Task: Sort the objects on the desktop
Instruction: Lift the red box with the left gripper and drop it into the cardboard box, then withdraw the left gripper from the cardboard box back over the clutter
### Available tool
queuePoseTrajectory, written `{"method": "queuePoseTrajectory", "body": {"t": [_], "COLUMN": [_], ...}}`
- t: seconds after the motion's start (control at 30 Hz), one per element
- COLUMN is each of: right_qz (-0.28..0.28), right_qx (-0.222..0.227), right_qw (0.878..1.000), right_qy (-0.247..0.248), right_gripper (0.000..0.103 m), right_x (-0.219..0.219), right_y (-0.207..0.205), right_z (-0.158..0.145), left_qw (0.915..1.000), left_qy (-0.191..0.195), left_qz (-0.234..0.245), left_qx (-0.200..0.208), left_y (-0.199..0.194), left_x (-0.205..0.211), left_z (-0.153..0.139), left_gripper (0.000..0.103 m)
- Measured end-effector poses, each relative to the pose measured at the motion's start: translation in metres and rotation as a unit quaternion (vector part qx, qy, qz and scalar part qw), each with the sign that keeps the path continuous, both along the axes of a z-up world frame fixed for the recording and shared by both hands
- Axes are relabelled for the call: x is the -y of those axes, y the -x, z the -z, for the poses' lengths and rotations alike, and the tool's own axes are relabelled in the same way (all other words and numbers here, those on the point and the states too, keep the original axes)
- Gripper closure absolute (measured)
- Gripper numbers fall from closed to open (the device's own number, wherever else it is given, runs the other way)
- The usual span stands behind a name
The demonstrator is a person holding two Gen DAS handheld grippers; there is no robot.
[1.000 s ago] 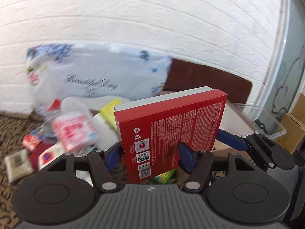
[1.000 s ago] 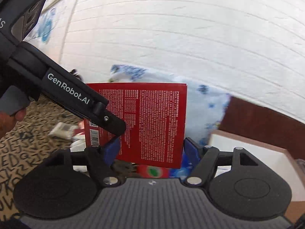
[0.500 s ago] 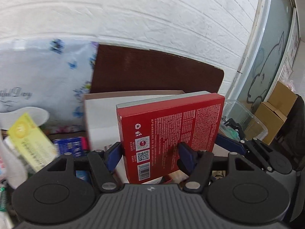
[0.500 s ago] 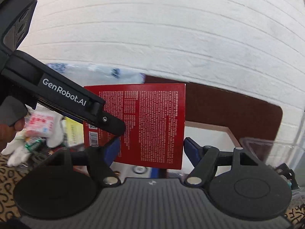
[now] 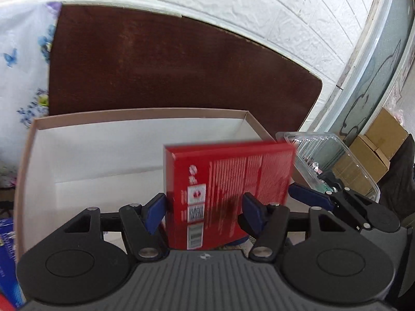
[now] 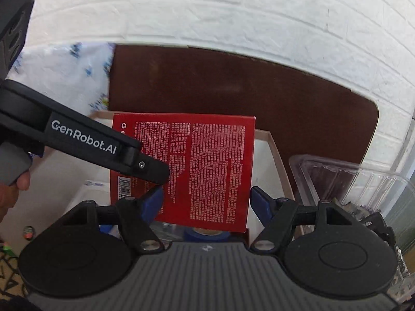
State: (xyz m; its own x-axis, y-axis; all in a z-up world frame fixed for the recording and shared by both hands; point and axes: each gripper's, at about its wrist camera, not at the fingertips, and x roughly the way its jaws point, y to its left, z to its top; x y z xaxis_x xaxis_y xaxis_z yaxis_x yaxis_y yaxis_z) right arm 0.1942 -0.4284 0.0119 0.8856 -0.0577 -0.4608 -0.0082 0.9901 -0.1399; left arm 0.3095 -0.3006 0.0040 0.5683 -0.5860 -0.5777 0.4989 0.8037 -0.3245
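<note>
While the left tongs [image 5: 203, 213] stand clamped on the red box [image 5: 233, 194], its 2 blue pads pressed against the box's lower part, we see the box held upright over the open cardboard box [image 5: 39, 140]. That cardboard box has white inner walls and a brown rim, and it sits in front of a dark brown board [image 5: 181, 72] leaning on the white brick wall [image 5: 259, 5].

In the right wrist view the red box [image 6: 205, 171] fills the middle, its printed back toward the camera, and the left tongs [image 6: 158, 181] reach in from the left to grip it. The right tongs [image 6: 206, 202] stand apart, one blue pad on each side of the red box; we cannot tell whether they touch it. Below the red box, inside the cardboard box [image 6: 275, 150], a blue tape roll [image 6: 207, 233] shows, partly hidden.

Just right of the cardboard box sits a clear plastic container [image 6: 363, 181]; something small lies in it, too blurred to name. A flowered plastic bag [image 5: 20, 64] rests left of the board, and brown cartons [image 5: 368, 155] stand at far right.
</note>
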Motion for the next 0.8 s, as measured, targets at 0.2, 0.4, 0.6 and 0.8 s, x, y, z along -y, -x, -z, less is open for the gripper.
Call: {"method": "queuePoseTrajectory", "body": {"t": [0.2,0.4,0.6,0.8], "right_qz": [0.014,0.021,0.014,0.012], "right_qx": [0.001,0.013,0.013,0.014], "right_qw": [1.000,0.999,1.000,1.000], "right_qy": [-0.022,-0.023,-0.017,0.001], "right_gripper": [0.011,0.010,0.007,0.007], "right_x": [0.007,0.000,-0.011,-0.026], "right_y": [-0.003,0.009,0.026,0.046], "right_z": [0.003,0.001,-0.004,-0.014], "left_qw": [0.9999,0.9994,0.9983,0.9980], "left_qy": [0.006,-0.025,-0.040,-0.042], "left_qz": [0.012,0.002,0.009,0.005], "left_qx": [0.008,0.023,0.040,0.047], "left_y": [0.008,0.020,0.037,0.057], "left_x": [-0.006,-0.011,-0.018,-0.025], "left_z": [0.004,-0.001,-0.007,-0.015], "left_gripper": [0.007,0.005,0.005,0.005]}}
